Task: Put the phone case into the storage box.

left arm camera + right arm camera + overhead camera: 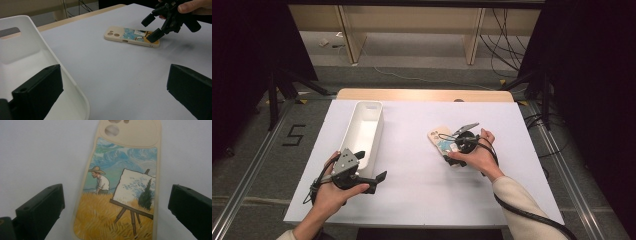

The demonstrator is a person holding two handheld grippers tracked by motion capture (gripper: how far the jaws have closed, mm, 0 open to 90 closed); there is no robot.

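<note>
A cream phone case (438, 138) printed with a painter at an easel in a wheat field lies flat on the white table, right of centre. My right gripper (451, 148) hovers open just over its near end, one jaw on each side of the case (120, 195), not touching it. In the right gripper view, that gripper (115, 211) straddles the lower half of the case. The left gripper view shows the case (127, 36) and the right gripper (150, 28) above it. My left gripper (371, 167) is open and holds nothing, beside the near end of a white bin (353, 126).
The long white bin (75, 96) is empty and stands lengthwise at the table's left. The white table cover (422, 190) has bare room between the hands and along the front. A wooden strip (422, 95) marks the far edge. Cables trail from both grippers.
</note>
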